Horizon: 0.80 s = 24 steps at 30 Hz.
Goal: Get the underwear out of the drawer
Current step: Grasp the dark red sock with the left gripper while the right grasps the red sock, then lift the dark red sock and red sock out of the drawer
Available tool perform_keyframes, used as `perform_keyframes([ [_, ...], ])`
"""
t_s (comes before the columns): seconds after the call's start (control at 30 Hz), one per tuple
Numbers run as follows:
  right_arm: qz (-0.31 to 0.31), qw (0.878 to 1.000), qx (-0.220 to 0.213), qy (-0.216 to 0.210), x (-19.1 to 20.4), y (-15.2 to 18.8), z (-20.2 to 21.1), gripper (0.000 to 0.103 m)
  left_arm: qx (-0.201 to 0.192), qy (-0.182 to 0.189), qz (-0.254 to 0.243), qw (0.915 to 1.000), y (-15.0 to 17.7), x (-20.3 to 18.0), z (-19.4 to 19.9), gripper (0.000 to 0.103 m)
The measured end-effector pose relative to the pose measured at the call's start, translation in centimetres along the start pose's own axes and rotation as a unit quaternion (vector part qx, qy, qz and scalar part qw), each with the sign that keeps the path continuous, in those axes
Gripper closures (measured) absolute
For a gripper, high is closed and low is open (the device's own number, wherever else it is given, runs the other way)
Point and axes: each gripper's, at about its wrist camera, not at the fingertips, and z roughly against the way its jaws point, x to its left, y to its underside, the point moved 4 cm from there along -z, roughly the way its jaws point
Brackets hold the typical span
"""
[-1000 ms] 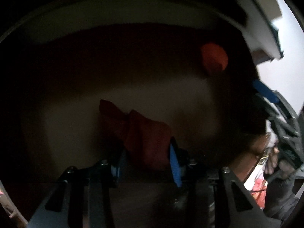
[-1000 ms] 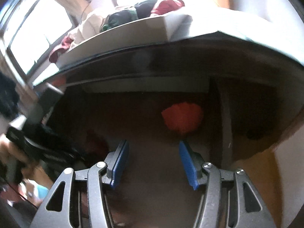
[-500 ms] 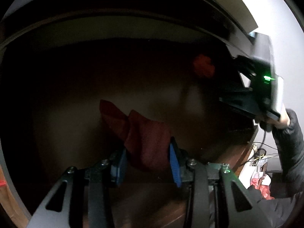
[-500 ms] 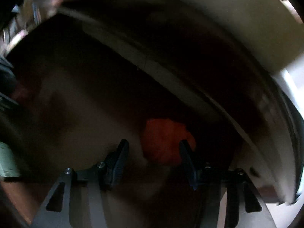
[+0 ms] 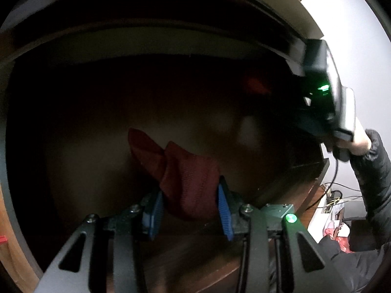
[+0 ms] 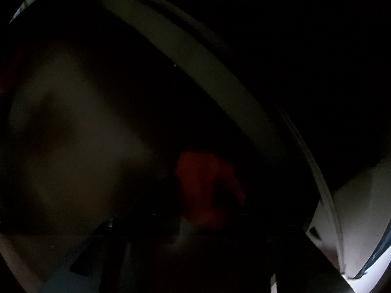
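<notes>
A dark red piece of underwear (image 5: 188, 183) is pinched between the blue pads (image 5: 223, 211) of the left gripper (image 5: 189, 210), its folded cloth bulging up past the fingertips and leaning toward the left of the view, above the shadowed floor of the drawer (image 5: 85, 166). The pale back wall of the drawer is seen as a curved band across the top of the left wrist view. Farther back and to the right, a second, orange-red piece of underwear (image 6: 207, 190) is seen in the dim right wrist view, lying in the drawer near its pale wall. The right gripper (image 6: 202, 205) is set directly over this orange-red piece, and its jaws have just been closing with the cloth between them; they are closed, though the pads themselves are lost in darkness and blur, so actual pressure on the cloth cannot be confirmed. In the left wrist view the black body of the right gripper, with a green light, is seen at the right edge, held by a hand (image 5: 359, 142) in a black quilted sleeve (image 5: 371, 175).
</notes>
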Motion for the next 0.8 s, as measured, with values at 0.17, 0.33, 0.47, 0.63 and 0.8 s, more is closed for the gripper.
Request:
perform_keyframes([
  [0.17, -0.140, 0.983, -0.055, -0.106, -1.7, 1.9, 2.9, 0.083, -0.012, -0.006, 0.009, 0.9999, 0.2, 0.3, 0.4, 0.064],
  [0.33, -0.263, 0.941, -0.119, -0.179, -1.6, 4.2, 5.4, 0.083, -0.044, -0.045, 0.010, 0.9980, 0.0, 0.1, 1.0, 0.064],
  [0.47, -0.321, 0.912, -0.174, -0.185, -0.9, 4.7, 7.0, 0.083, -0.072, -0.062, 0.007, 0.9955, -0.2, -0.6, 2.1, 0.064],
  [0.63, -0.386, 0.877, -0.218, -0.184, 0.7, 6.5, 10.0, 0.083, -0.105, -0.085, -0.015, 0.9907, 0.1, -2.3, 3.1, 0.064],
  [0.8, -0.409, 0.863, -0.249, -0.157, 0.2, 6.7, 12.6, 0.083, -0.128, -0.089, -0.020, 0.9876, 0.6, -3.5, 3.9, 0.064],
])
